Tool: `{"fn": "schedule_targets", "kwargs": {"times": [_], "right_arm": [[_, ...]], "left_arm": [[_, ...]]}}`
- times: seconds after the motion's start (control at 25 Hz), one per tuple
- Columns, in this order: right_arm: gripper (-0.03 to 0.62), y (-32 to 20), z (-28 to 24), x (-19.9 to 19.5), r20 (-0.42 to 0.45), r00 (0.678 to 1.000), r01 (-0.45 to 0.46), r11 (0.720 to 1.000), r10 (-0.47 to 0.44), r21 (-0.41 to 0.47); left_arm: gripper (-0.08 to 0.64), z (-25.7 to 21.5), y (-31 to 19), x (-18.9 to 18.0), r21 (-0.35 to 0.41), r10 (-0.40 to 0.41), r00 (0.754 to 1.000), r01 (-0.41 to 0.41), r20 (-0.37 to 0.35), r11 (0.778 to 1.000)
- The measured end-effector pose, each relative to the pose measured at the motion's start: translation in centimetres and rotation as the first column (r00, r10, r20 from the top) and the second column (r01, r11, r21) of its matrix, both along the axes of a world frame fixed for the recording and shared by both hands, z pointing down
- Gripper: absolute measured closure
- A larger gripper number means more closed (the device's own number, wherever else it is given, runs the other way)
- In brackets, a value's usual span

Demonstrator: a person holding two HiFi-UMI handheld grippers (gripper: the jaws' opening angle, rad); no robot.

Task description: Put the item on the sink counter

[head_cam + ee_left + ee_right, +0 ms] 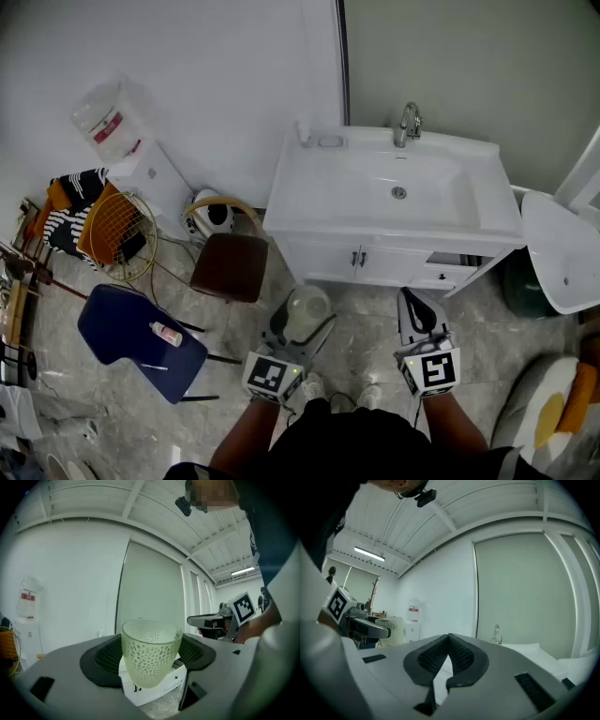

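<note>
A pale green frosted cup (151, 652) with a dotted pattern stands upright between the black pads of my left gripper (151, 654), which is shut on it. From the head view the cup (306, 313) hangs over the tiled floor, in front of the white sink counter (309, 192) with its basin and tap (408, 123). My right gripper (421, 316) is held beside it on the right, pads (459, 654) touching, nothing in it. The counter and tap (497, 633) show ahead in the right gripper view.
A brown stool (230, 266) and a blue chair (131, 336) with a small bottle (166, 333) stand left of the counter. A water dispenser (122, 141) and an orange fan (117, 231) are by the left wall. A white toilet (561, 248) sits right of the counter.
</note>
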State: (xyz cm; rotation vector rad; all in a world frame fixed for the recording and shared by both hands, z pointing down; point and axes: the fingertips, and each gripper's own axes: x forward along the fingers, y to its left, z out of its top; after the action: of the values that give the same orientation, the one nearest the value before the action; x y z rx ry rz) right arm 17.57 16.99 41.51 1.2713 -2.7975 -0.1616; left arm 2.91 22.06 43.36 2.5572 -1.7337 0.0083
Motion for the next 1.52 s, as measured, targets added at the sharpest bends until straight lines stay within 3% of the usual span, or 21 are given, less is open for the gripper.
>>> {"fn": "schedule_targets", "kwargs": {"times": [0.4, 1.08, 1.36, 1.52], "right_arm": [[0.580, 0.1, -0.1, -3.3, -0.037, 0.999, 0.009, 1.000, -0.008, 0.019], [0.578, -0.5, 0.4, -11.8, -0.039, 0.999, -0.037, 0.999, 0.037, 0.009], [0.578, -3.8, 0.1, -14.4, -0.021, 1.000, 0.001, 1.000, 0.000, 0.031], [0.578, -6.8, 1.3, -15.1, -0.067, 0.997, 0.032, 0.999, -0.032, 0.005]], "left_arm": [[0.176, 0.7, 0.2, -3.3, -0.027, 0.007, 0.999, -0.005, 0.042, 1.000], [0.175, 1.6, -1.3, -11.2, -0.031, 0.085, 0.996, -0.084, 0.038, 0.996], [0.175, 2.8, -4.7, -14.1, -0.077, 0.034, 0.999, -0.033, 0.022, 0.996], [0.175, 3.6, -7.6, -15.0, -0.102, 0.013, 1.000, -0.011, 0.021, 0.995]]}}
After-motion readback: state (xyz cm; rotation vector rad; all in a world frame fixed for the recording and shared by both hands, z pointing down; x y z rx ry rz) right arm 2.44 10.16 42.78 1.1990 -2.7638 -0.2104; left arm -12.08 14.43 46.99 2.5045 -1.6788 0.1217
